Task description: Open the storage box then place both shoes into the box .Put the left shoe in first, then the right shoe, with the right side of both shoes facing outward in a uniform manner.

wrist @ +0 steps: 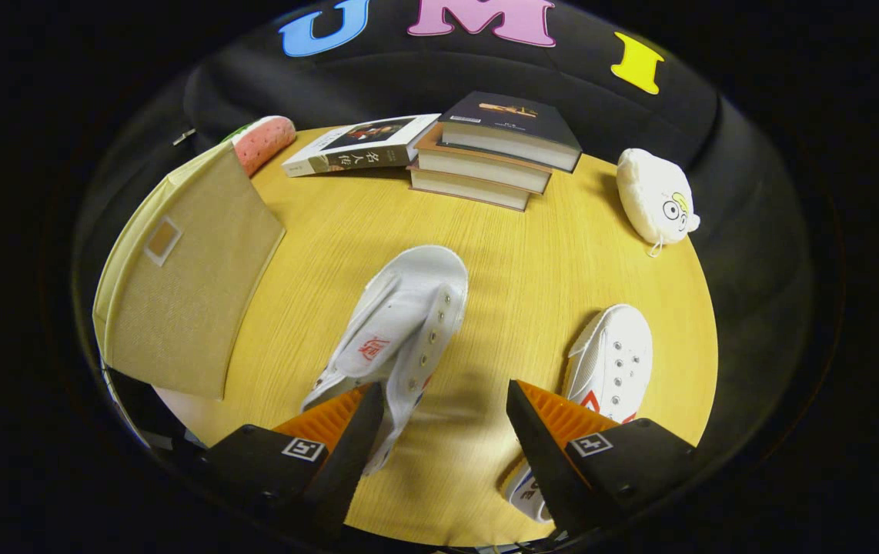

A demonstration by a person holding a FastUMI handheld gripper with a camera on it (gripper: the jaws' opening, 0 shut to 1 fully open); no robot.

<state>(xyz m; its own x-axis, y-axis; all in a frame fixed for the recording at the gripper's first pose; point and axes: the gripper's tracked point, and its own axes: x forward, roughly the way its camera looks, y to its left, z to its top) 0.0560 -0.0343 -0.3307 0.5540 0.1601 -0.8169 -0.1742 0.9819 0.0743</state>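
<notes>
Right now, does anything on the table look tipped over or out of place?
Yes. The shoe just ahead of the open tool lies tipped on its side, while the other shoe sits upright beside the far finger. One book leans against the stack rather than lying flat on the table.

You see two white shoes, the left shoe (397, 331) with a red mark, the right shoe (610, 362) with red trim. The storage box (185, 285) is beige; the table (501, 254) is yellow woodgrain.
</notes>
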